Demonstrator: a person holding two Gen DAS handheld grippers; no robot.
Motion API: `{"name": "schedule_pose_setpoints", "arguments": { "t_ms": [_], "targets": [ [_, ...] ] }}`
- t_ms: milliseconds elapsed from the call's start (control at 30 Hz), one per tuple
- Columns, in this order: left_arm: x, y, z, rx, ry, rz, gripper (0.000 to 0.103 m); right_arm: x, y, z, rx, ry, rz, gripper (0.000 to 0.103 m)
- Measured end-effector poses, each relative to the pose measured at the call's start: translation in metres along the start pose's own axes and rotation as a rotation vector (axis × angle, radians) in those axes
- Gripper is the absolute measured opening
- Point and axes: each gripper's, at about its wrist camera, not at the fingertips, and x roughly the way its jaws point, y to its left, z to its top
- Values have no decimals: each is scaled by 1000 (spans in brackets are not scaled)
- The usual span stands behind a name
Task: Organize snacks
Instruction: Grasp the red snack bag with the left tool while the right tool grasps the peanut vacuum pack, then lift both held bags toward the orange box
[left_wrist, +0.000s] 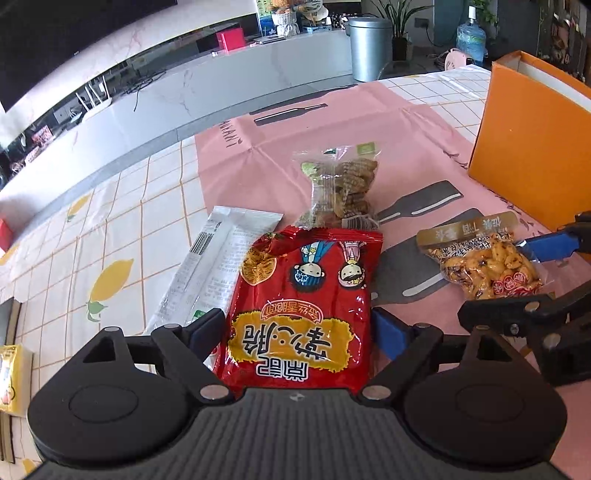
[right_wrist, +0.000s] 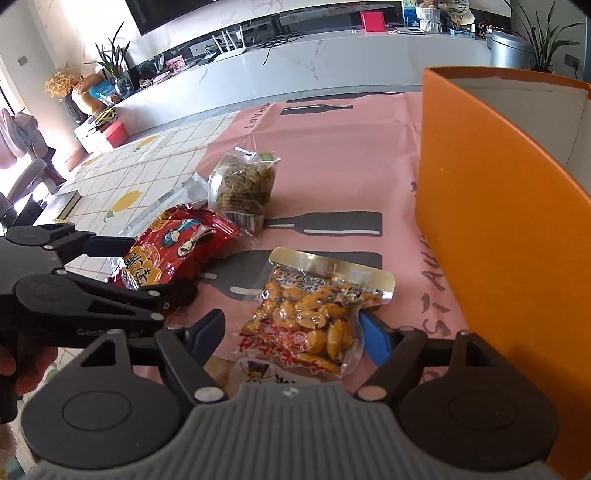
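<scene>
A red snack bag (left_wrist: 303, 310) lies on the table between the fingers of my left gripper (left_wrist: 299, 332), whose jaws stand open around it; it also shows in the right wrist view (right_wrist: 173, 251). A clear pack of yellow nuts (right_wrist: 314, 321) lies between the open jaws of my right gripper (right_wrist: 291, 332); it also shows in the left wrist view (left_wrist: 484, 266). A clear bag of brown snacks (left_wrist: 340, 188) (right_wrist: 243, 188) and a white wrapper (left_wrist: 207, 269) lie beyond. An orange box (right_wrist: 498, 229) (left_wrist: 528, 155) stands at the right.
A pink mat (left_wrist: 369, 122) with bottle prints covers a checked lemon tablecloth (left_wrist: 110, 251). A yellow packet (left_wrist: 9, 373) lies at the far left edge. A white counter (left_wrist: 184, 92) and a grey bin (left_wrist: 369, 48) stand behind the table.
</scene>
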Motion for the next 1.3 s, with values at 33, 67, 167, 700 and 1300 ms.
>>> {"name": "schedule_pose_setpoints", "arguments": {
  "t_ms": [33,67,167,700,1300],
  "targets": [
    [0,0,1,-12,9,1,102,0,1,0,-11,0,-2,80],
    [0,1,1,-30,18,-4,97,1,3,-1,-23,-1,-5,80],
    [-5,5,1,-84,42,-10,86,2,5,-2,-38,-4,-12,80],
    [-35,-9,-12,-335,109,-18,81,-23,-2,-9,-32,-63,7,31],
    [-93,-43,-29,-469,58,-43,80,-81,-3,-47,14,-59,-8,23]
  ]
}}
